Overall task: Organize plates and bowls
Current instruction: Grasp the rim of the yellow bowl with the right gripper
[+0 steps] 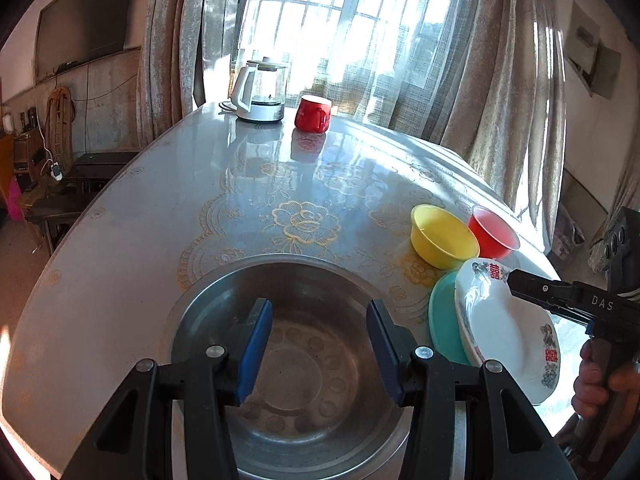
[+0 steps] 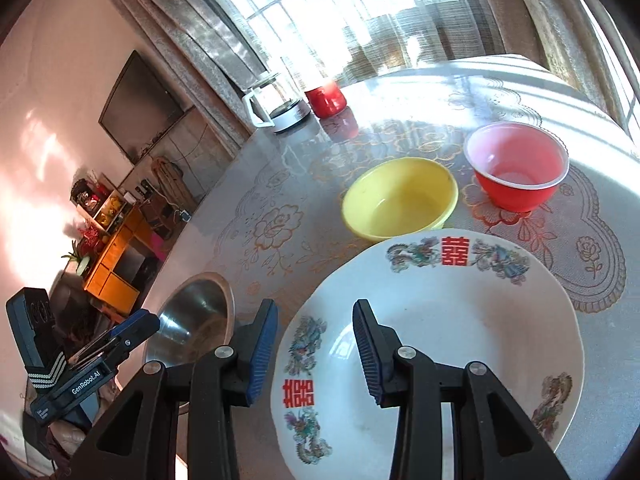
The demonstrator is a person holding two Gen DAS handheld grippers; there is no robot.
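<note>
- Left hand-held gripper is seen with jaws apart above the steel basin; nothing is gripped.
- Right hand-held gripper is seen with jaws apart over the near rim of the white patterned plate; the pads are not pressed on it.
- White plate is laid on a teal plate on the counter.
- Yellow bowl and red bowl are placed just behind.
</note>
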